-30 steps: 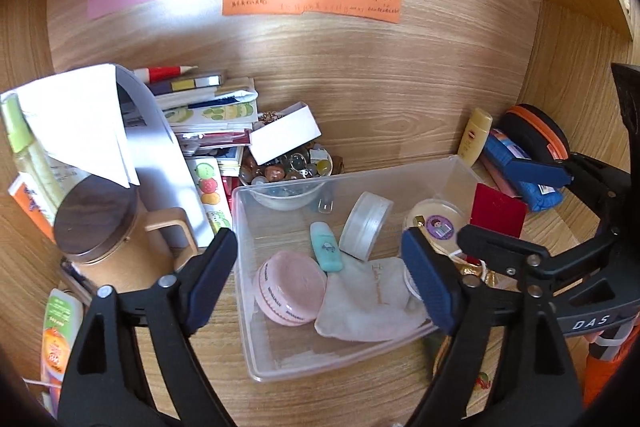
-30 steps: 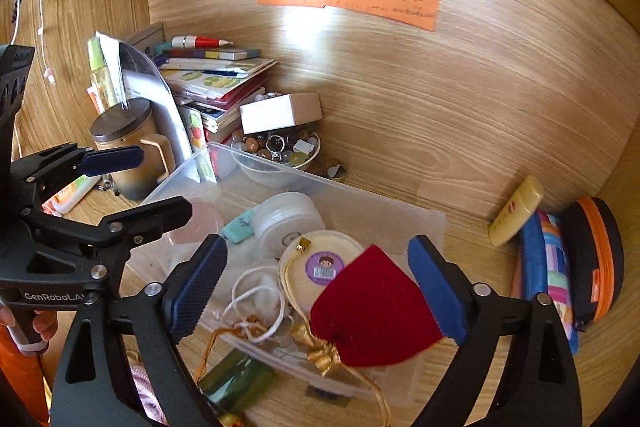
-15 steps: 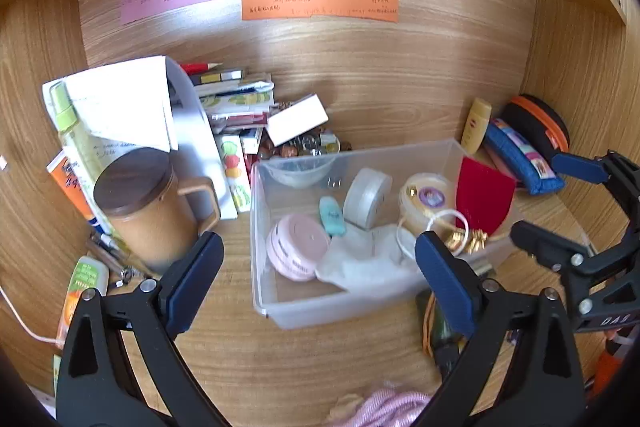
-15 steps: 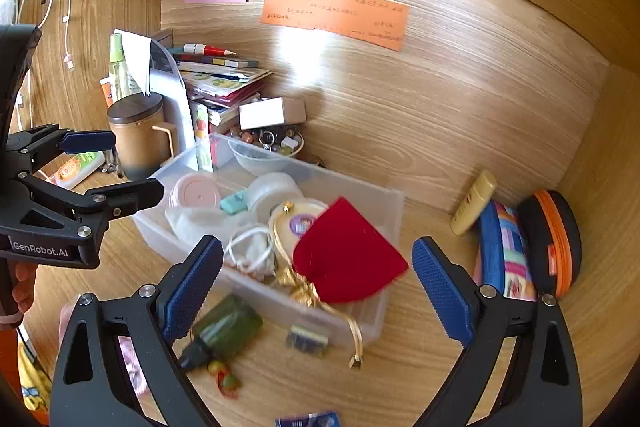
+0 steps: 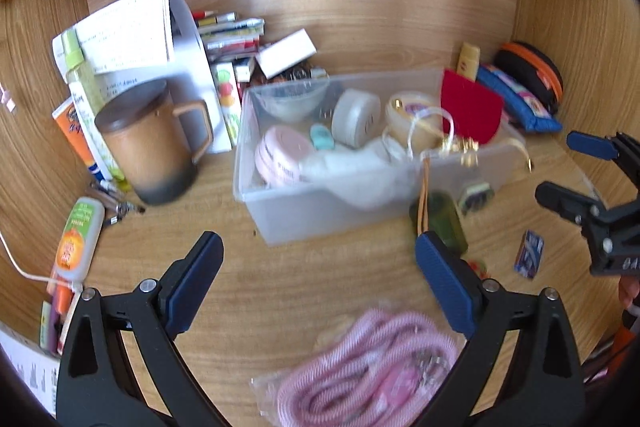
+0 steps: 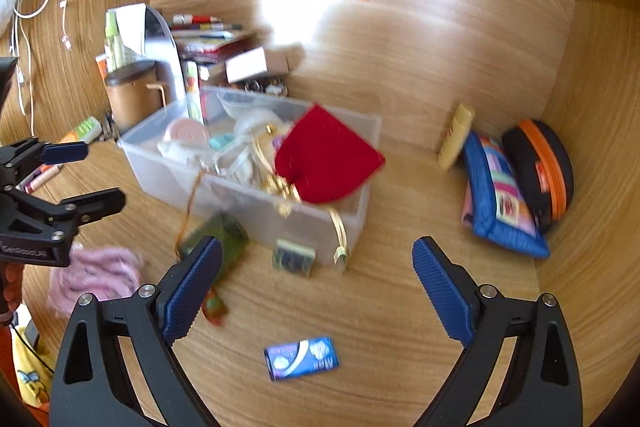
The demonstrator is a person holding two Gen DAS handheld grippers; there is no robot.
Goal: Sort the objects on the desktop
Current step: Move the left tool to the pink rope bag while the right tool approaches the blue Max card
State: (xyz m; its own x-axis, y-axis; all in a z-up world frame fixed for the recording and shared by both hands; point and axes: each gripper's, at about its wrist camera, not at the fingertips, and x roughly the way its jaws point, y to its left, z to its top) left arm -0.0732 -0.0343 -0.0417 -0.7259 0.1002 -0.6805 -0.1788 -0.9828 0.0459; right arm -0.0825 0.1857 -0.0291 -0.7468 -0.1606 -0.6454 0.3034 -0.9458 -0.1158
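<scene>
A clear plastic bin (image 5: 320,219) (image 6: 248,203) stands mid-desk with a pink compact (image 5: 282,157), a white round tin (image 5: 354,117) and a white cloth inside. A red pouch (image 5: 472,107) (image 6: 324,159) hangs over its right rim. In front of the bin lie a green bottle (image 5: 444,219) (image 6: 224,239), a small square packet (image 6: 294,257), a blue packet (image 6: 302,357) (image 5: 530,253) and a bagged pink cable (image 5: 360,359) (image 6: 96,271). My left gripper (image 5: 316,247) (image 6: 96,175) is open over bare desk just short of the bin. My right gripper (image 6: 316,247) (image 5: 560,165) is open above the blue packet.
A brown lidded mug (image 5: 148,143), stacked books and a white box (image 5: 286,53) crowd the back left. A yellow tube (image 6: 456,135), a blue pencil case (image 6: 496,195) and a black-and-orange case (image 6: 544,163) lean in the right corner. Wooden walls enclose three sides.
Both grippers have drawn back from over the bin toward the desk front, bringing the pink cable and blue packet into view. The left jaws stand slightly wider.
</scene>
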